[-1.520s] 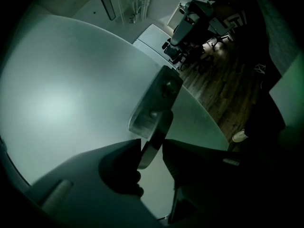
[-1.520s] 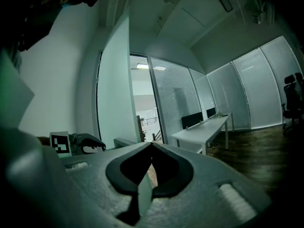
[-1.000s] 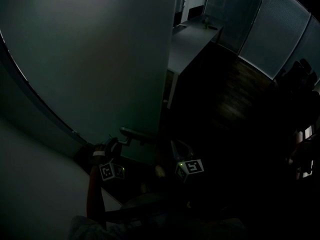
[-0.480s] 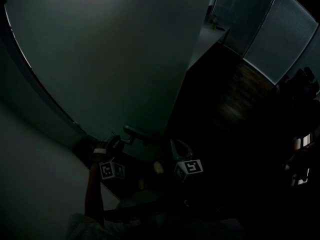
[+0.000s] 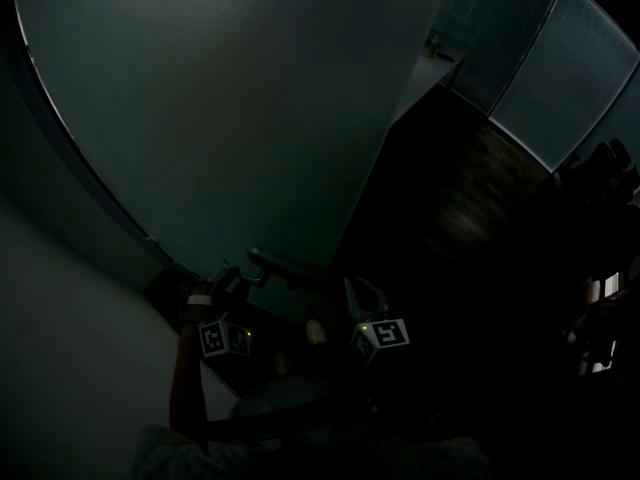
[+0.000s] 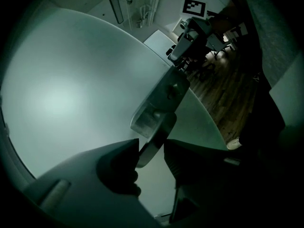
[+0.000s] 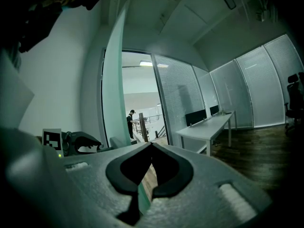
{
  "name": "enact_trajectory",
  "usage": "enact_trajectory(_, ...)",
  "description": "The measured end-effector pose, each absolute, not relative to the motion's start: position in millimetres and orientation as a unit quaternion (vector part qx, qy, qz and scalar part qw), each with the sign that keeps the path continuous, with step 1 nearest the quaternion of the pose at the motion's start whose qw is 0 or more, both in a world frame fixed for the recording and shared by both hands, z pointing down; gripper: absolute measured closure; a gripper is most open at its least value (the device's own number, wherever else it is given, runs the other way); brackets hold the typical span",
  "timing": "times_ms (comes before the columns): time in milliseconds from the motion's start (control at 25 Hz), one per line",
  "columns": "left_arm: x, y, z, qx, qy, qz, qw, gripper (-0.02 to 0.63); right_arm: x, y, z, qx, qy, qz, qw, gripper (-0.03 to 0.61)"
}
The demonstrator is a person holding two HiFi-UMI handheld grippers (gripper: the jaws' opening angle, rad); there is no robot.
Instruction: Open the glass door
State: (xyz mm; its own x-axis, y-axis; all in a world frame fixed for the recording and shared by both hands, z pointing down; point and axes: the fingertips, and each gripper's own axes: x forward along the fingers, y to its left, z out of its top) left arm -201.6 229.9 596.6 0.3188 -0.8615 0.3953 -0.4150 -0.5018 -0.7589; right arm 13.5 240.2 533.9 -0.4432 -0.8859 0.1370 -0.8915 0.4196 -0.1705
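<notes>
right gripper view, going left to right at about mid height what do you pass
marker cube → glass door, seen edge-on → person far off in the doorway → white desk → office chair at the right edge

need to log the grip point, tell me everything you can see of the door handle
The door handle is a dull grey, metal-looking lever on an oblong plate fixed to the frosted glass door, near the door's free edge. The lever slants down from the plate toward the camera. Its free end sits between the jaws of the left gripper, which press on it from both sides, though they have just eased open slightly. Nothing else touches it.
</notes>
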Motion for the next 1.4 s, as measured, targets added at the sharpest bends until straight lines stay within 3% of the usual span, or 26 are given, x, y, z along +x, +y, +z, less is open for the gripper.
enact_trajectory(280,-187,257,588,-0.821,0.412,-0.337,0.206,0.400,16,243,534,0.526,-0.843,0.112,0.016,0.577)
enact_trajectory(720,-199,268,503,-0.826,0.540,-0.116,0.117,0.609,4,254,527,0.515,-0.852,0.094,0.025,0.577)
enact_trajectory(1240,-195,278,500,-0.834,0.551,0.001,-0.014,0.611,-16,264,518,0.491,-0.868,0.071,0.018,0.577)
enact_trajectory(1400,-194,277,499,-0.832,0.555,0.006,-0.020,0.611,-19,266,515,0.489,-0.870,0.068,0.018,0.577)
